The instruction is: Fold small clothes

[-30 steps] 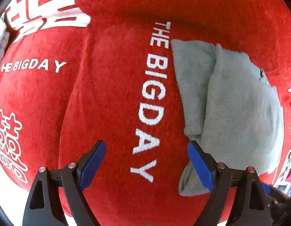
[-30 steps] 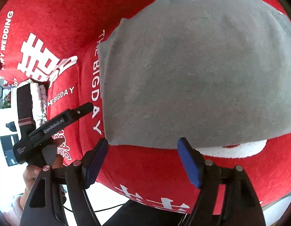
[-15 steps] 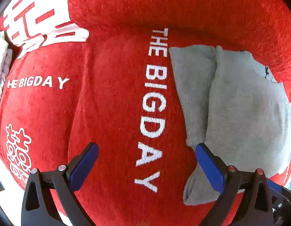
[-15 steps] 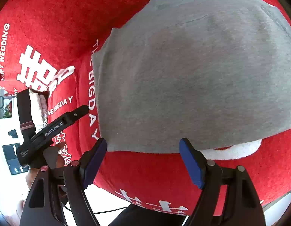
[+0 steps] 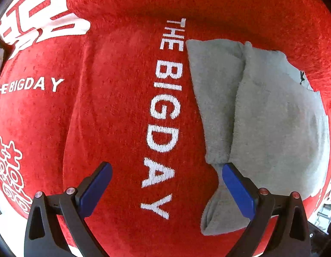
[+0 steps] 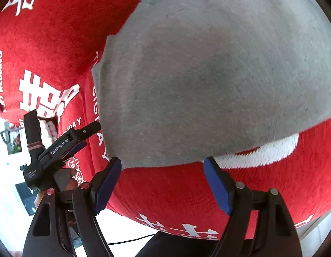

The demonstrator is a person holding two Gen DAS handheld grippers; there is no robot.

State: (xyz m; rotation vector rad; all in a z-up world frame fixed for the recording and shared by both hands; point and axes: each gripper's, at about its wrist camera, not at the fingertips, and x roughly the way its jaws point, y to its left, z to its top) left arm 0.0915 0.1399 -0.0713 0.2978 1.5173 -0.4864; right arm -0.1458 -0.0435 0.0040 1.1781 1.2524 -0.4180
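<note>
The left gripper (image 5: 166, 185) points straight down with its blue-padded jaws spread wide, having just been opening; nothing lies between them but red cloth (image 5: 114, 111) and the last white letters of "THE BIG DAY" (image 5: 163, 115). Its right pad (image 5: 237, 189) sits over the lower left edge of the gray garment (image 5: 272, 124), whether touching cannot be told.

The right gripper (image 6: 162, 181) also has its jaws apart and empty, tilted down toward the near hem of the same gray garment (image 6: 208, 75), which runs just beyond the pad tips.

In the left wrist view the garment lies folded on the red cloth, its long axis running up and down the picture, parallel to and just right of the lettering. A narrower folded strip lies along its left side, and its lower end tapers to a loose corner near the right pad. A small dark mark shows at its upper right edge.

In the right wrist view the garment is flat and smooth, and the left gripper (image 6: 94, 127) hangs at its left edge, held by a hand (image 6: 69, 182). White characters are printed elsewhere on the red cloth (image 6: 176, 203).
</note>
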